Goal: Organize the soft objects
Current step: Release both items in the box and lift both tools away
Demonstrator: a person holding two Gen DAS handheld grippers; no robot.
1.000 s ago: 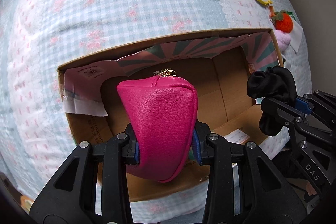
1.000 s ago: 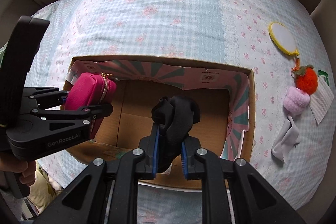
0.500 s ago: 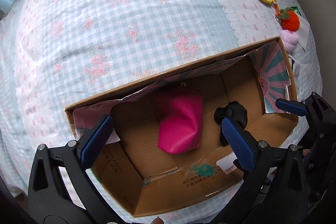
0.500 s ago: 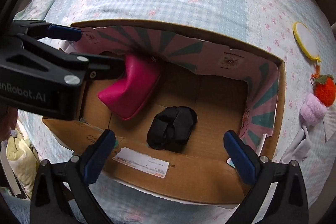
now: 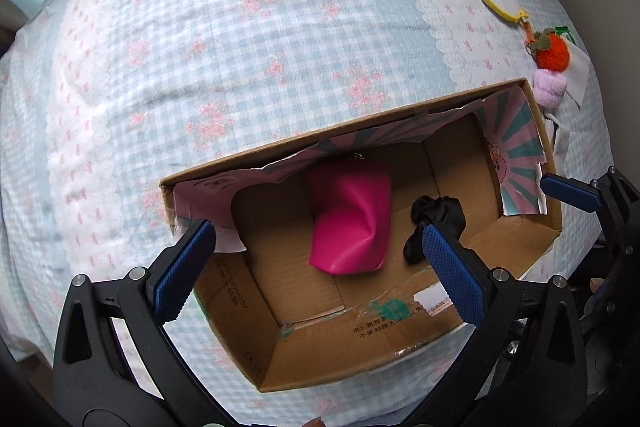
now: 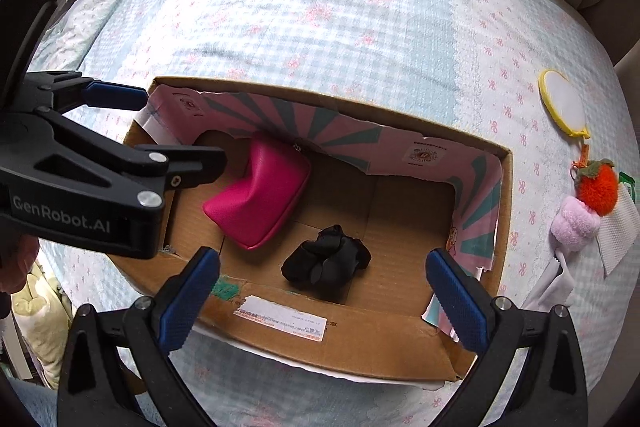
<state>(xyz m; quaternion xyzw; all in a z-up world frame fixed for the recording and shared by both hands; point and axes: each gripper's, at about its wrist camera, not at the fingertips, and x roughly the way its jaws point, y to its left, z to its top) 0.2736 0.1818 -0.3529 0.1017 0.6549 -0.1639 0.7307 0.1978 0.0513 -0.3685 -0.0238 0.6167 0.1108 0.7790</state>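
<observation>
Two soft items already lie inside the cardboard box (image 6: 352, 331) on a gingham bedspread (image 6: 320, 7): a pink zip pouch (image 6: 260, 195) propped against the far wall and a black scrunchie (image 6: 326, 263) on the floor near the front wall, apart from each other. Both the left gripper (image 5: 316, 263) and the right gripper (image 6: 320, 295) hover over the box with jaws spread wide and empty. Well to the right of the box wait an orange strawberry plush (image 6: 598, 185), a pink pompom (image 6: 576, 225), a grey cloth (image 6: 554, 283) and a yellow-rimmed mirror (image 6: 562, 103). The next pick likely belongs to the right gripper; a clean grasp would mean squeezing the pompom across its middle, clear of the touching strawberry.
</observation>
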